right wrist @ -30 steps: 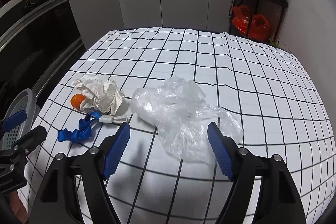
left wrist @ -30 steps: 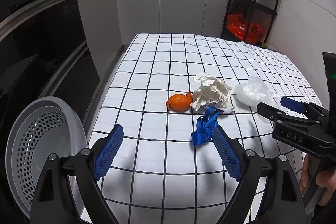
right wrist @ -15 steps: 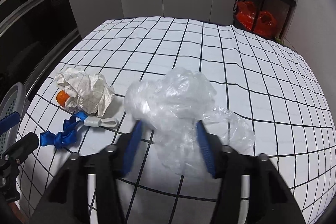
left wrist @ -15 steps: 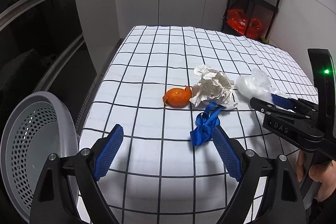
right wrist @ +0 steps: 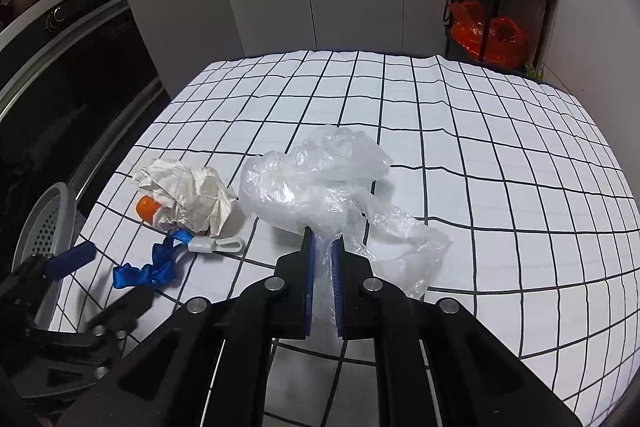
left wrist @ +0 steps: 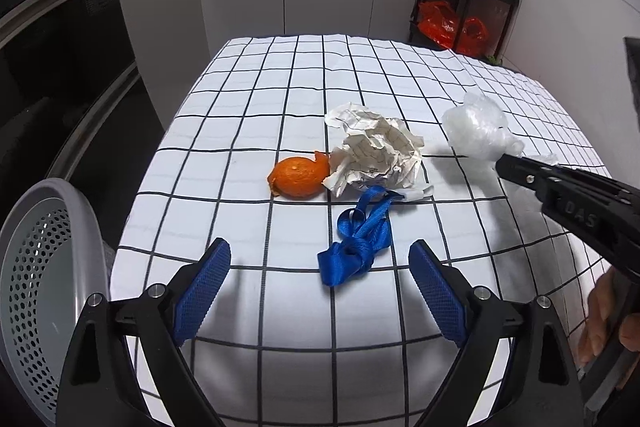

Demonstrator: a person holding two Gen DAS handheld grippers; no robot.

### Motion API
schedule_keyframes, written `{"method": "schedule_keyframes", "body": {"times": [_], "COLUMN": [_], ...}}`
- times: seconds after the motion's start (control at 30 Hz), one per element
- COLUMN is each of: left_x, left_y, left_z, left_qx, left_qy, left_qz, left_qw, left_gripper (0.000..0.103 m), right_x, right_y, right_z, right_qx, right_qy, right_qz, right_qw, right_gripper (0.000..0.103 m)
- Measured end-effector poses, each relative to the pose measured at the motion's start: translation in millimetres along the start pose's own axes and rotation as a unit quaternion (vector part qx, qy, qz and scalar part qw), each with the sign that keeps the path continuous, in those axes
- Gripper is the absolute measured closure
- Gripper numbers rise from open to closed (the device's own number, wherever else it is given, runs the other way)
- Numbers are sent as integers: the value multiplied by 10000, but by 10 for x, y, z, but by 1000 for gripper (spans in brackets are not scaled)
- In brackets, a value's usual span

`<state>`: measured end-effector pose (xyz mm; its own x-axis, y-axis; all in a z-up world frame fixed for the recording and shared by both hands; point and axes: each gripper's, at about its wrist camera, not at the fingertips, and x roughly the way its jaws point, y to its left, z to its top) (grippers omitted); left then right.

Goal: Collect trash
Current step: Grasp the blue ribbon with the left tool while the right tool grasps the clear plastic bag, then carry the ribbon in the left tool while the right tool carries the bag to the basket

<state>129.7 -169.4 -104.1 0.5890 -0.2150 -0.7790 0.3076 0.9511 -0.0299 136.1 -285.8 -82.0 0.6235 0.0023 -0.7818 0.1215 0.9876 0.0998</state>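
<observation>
- Right now I am pinching the crumpled clear plastic bag (right wrist: 316,183) with my right gripper (right wrist: 323,251); its blue-padded fingers (right wrist: 309,279) are pressed together on a fold of the film, and the bulk of the bag is bunching up ahead of them while a loose tail is trailing over the tabletop (right wrist: 480,131) to the right.
- I am judging that the bag is being held just at or barely above the black-and-white checked cloth; whether it is fully clear of the surface I cannot tell.
- My left gripper (left wrist: 320,291) is hovering low over the near edge of the tabletop with its fingers (left wrist: 202,287) spread wide and holding nothing.
- Between and just beyond those fingers the knotted blue fabric strap (left wrist: 358,239) with its small white plastic clip (right wrist: 216,246) is lying flat.
- Past the strap, the crumpled ball of white squared paper (left wrist: 376,155) is sitting touching the orange mandarin peel (left wrist: 298,177).
- The grey perforated plastic basket (left wrist: 44,291) is standing off the left edge of the tabletop, and I am seeing nothing inside the part that shows.
- So I am reckoning the job is only beginning: one piece is in hand and not yet dropped in, and the strap, the paper and the peel are all waiting to be collected.
</observation>
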Motion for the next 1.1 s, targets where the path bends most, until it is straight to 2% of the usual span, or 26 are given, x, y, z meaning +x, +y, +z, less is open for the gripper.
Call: {"method": "schedule_keyframes", "body": {"times": [0.17, 0.2, 0.27, 0.33, 0.37, 0.4, 0.43, 0.5, 0.73, 1.1], "left_x": [120, 137, 174, 217, 226, 214, 200, 171, -34, -807], "left_y": [-35, -48, -74, -92, -102, -118, -127, -133, -22, 260], "left_z": [44, 53, 69, 55, 42, 36, 35, 31, -29, -80], "left_qx": [-53, -54, -32, 5, 28, 78, 102, 144, 108, 108], "left_qy": [119, 142, 178, 261, 277, 243, 236, 252, 149, -486], "left_qz": [3, 7, 83, 90, 96, 115, 56, -16, -129, -49], "left_qw": [9999, 9999, 9998, 9996, 9996, 9996, 9997, 9996, 9997, 9987], "left_gripper": [15, 18, 28, 42, 43, 52, 65, 81, 85, 85], "right_x": [-67, -76, -90, -92, -90, -89, -87, -94, -261, -778], "right_y": [-40, -47, -50, -48, -48, -47, -43, -37, 38, 334], "right_z": [17, 19, 17, 8, 3, 1, 0, 5, -42, -227], "right_qx": [112, 122, 117, 108, 98, 96, 101, 124, 152, 348], "right_qy": [-42, -50, -57, -53, -49, -46, -42, -48, -116, -340], "right_qz": [117, 121, 128, 121, 116, 109, 108, 111, 88, 319], "right_qw": [9999, 9998, 9998, 9999, 9999, 9999, 9999, 9999, 9998, 9983], "right_gripper": [95, 95, 95, 95, 95, 95, 95, 95, 95, 95]}}
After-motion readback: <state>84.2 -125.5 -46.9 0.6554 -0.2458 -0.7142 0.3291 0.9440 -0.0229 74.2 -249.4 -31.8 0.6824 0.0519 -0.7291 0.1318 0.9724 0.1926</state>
